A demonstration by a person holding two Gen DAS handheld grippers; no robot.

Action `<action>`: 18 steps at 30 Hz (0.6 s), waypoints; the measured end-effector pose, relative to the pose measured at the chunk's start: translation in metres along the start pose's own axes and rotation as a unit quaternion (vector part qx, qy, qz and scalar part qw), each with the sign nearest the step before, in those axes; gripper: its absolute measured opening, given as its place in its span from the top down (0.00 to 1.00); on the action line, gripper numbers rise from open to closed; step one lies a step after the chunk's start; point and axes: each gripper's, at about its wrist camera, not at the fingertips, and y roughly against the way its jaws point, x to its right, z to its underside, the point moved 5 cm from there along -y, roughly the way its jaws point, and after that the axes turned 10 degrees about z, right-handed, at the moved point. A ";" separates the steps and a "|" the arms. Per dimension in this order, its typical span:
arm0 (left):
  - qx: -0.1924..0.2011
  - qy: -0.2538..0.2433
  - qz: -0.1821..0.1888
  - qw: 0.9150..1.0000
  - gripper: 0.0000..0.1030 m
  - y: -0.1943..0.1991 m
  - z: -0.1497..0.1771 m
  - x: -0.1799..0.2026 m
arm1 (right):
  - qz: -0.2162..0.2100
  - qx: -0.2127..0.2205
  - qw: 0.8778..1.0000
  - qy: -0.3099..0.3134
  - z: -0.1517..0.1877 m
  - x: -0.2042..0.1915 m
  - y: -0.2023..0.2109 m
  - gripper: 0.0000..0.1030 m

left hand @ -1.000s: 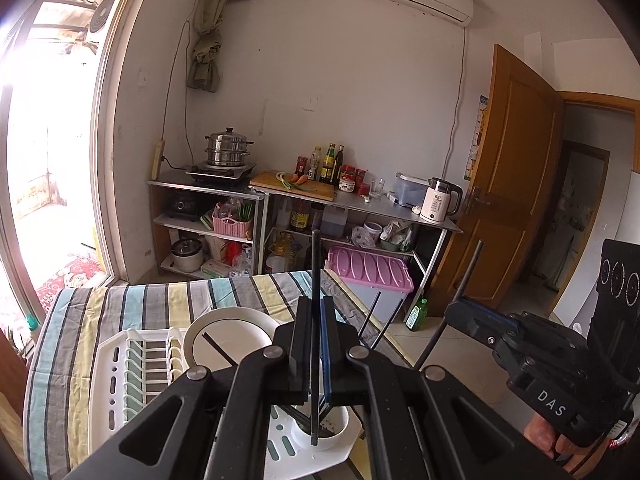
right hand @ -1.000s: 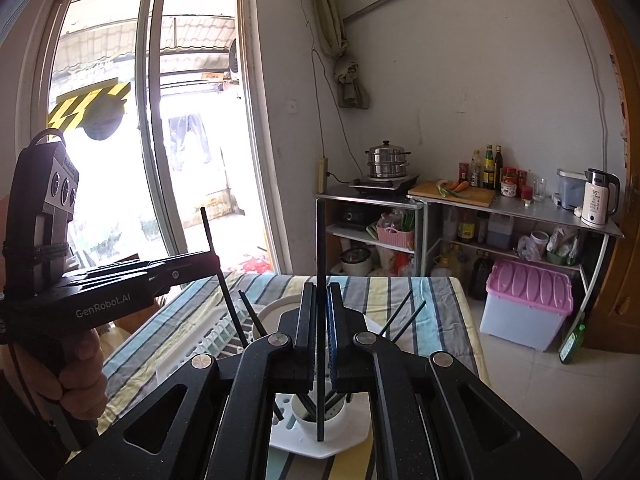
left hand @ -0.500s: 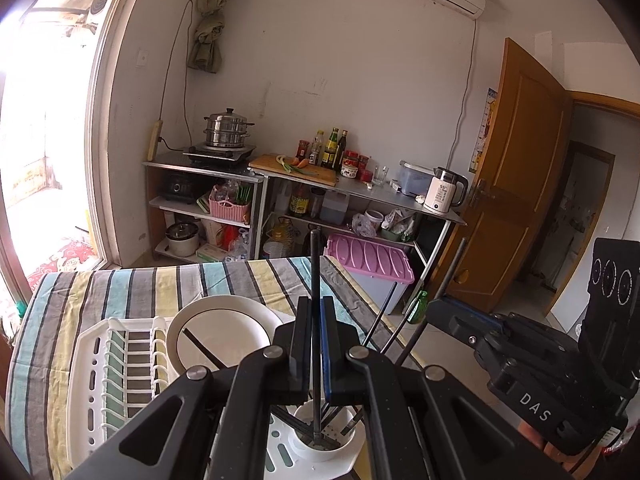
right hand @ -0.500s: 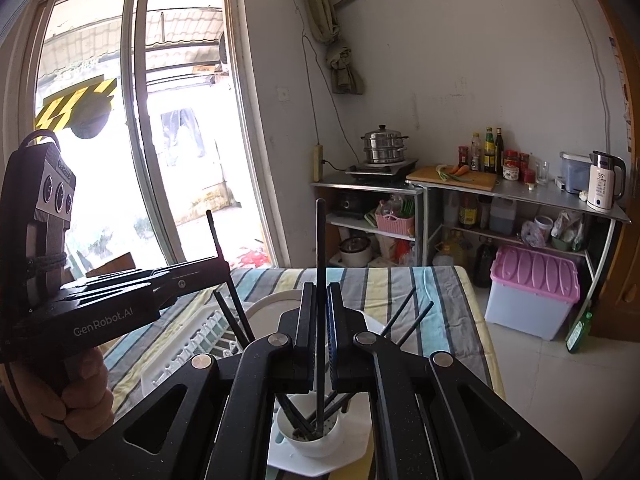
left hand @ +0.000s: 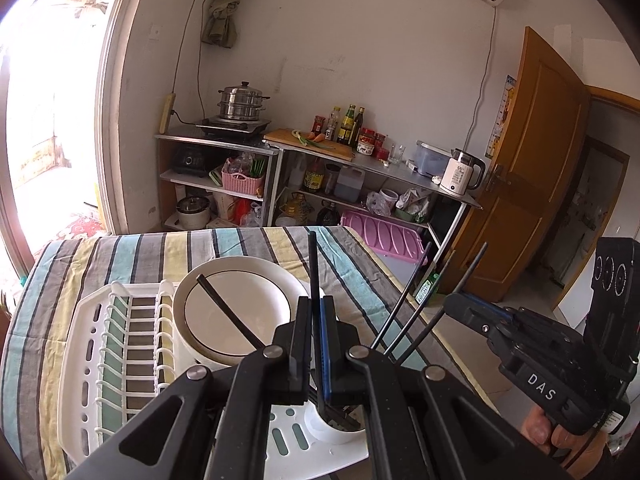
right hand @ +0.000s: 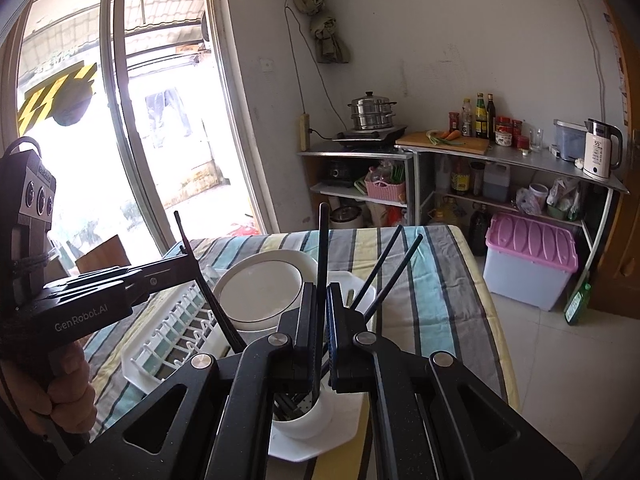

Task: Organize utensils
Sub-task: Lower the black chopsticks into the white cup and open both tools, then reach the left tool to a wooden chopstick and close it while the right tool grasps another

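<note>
Striped table (left hand: 120, 256) carries a white dish rack (left hand: 100, 360). Its slotted side is empty; a white plate (left hand: 236, 312) leans in it with one black chopstick (left hand: 230, 312) across it. The white utensil cup (right hand: 304, 420) at the rack's corner holds several black chopsticks (right hand: 380, 276), tips up. Left gripper (left hand: 316, 344) is clamped on one upright chopstick (left hand: 313, 264), lower end at the cup. Right gripper (right hand: 322, 332) is clamped on another (right hand: 323, 248), lower end inside the cup.

A black chopstick (right hand: 322, 264) is clamped upright in the right gripper (right hand: 320, 320), its lower end inside a white cup (right hand: 308, 420) on a drying rack (right hand: 160, 344). Another chopstick (right hand: 208, 288) is held by the left gripper (right hand: 188, 268) beside a plate (right hand: 260, 292).
</note>
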 end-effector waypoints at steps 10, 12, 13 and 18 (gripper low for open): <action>0.005 0.003 -0.003 1.000 0.96 0.012 0.006 0.000 | 0.004 -0.014 1.000 -0.004 0.006 0.006 0.004 0.88; 0.008 -0.002 -0.009 1.000 0.96 0.017 0.008 0.003 | 0.002 -0.012 1.000 -0.004 0.009 0.005 0.008 0.87; 0.008 -0.002 -0.011 1.000 0.96 0.020 0.009 0.003 | 0.002 -0.012 1.000 -0.004 0.010 0.005 0.010 0.86; 0.008 -0.008 -0.016 1.000 0.96 0.036 0.021 0.007 | 0.000 -0.011 1.000 -0.005 0.019 0.006 0.023 0.86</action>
